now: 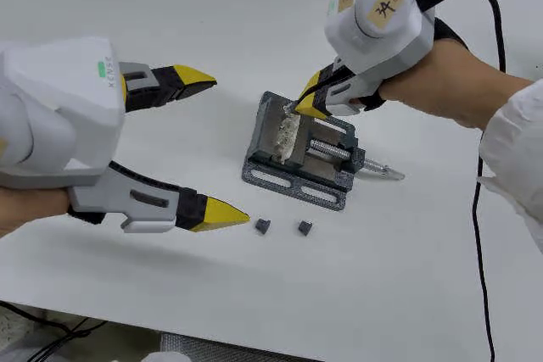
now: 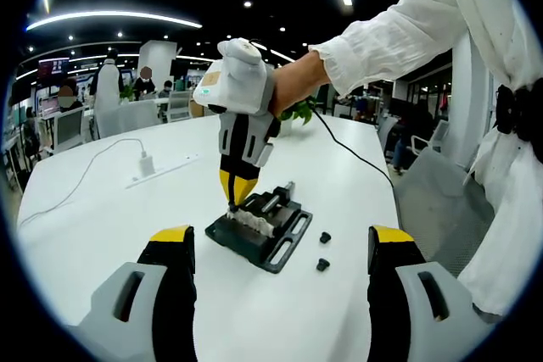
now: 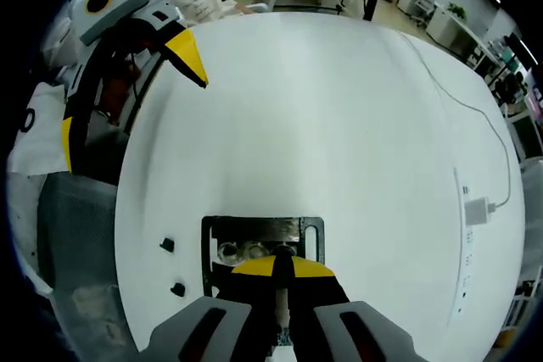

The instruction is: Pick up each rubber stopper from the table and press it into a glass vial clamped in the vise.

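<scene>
Left tool (image 1: 229, 148) hangs wide open, nearest the two stoppers (image 1: 263, 226) between vise (image 1: 293, 182) and near edge of the tabletop (image 1: 407, 286), while right tool (image 1: 295, 108) stands closed on the vials (image 1: 285, 135).

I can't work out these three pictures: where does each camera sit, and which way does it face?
Head view: on the person's head, looking down at the vise, left gripper and right gripper; a sleeve shows.
Left gripper view: rides the left gripper, faces toward the vise; its open jaws and the sleeve show.
Right gripper view: rides the right gripper, looks down on the vise; its shut jaws show.
Shared: all three see the vise and two stoppers.
</scene>
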`<state>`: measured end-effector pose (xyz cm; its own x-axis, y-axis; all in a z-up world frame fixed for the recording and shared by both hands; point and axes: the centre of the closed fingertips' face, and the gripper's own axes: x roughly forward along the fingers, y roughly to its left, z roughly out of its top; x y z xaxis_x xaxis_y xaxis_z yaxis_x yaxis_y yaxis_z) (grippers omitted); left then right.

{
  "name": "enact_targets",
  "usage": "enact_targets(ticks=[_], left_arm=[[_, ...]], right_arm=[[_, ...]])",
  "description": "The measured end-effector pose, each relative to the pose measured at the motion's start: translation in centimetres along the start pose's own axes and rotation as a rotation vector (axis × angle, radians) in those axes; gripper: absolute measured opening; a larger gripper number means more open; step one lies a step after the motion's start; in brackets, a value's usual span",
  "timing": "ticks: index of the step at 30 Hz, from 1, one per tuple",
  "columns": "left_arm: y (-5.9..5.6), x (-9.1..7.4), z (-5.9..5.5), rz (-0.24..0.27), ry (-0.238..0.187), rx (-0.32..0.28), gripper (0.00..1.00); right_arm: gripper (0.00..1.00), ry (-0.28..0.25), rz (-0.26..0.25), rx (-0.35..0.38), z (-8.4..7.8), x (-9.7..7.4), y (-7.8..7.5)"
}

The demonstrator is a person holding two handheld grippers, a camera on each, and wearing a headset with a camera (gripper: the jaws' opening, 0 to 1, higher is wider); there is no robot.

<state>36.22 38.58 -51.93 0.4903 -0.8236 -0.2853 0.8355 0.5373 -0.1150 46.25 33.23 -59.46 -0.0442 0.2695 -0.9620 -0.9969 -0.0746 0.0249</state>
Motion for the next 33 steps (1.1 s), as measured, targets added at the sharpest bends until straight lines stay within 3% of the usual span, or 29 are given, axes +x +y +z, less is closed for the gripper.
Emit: enact_targets(ticks=[8, 23, 33], left_arm=[[-0.1, 0.4, 0.1, -0.009, -0.003, 0.003, 0.84], [-0.1, 0.6, -1.1, -0.021, 0.017, -0.006, 0.9], [-0.1, 0.5, -1.3, -0.02, 0.024, -0.006, 0.9]], right_arm=[[0.0, 0.013, 0.003, 0.002, 0.0, 0.0, 0.0], [0.0, 0.028, 0.008, -0.006, 0.2, 0.4, -0.3], [0.0, 0.066, 0.042, -0.005, 0.3, 0.4, -0.3]])
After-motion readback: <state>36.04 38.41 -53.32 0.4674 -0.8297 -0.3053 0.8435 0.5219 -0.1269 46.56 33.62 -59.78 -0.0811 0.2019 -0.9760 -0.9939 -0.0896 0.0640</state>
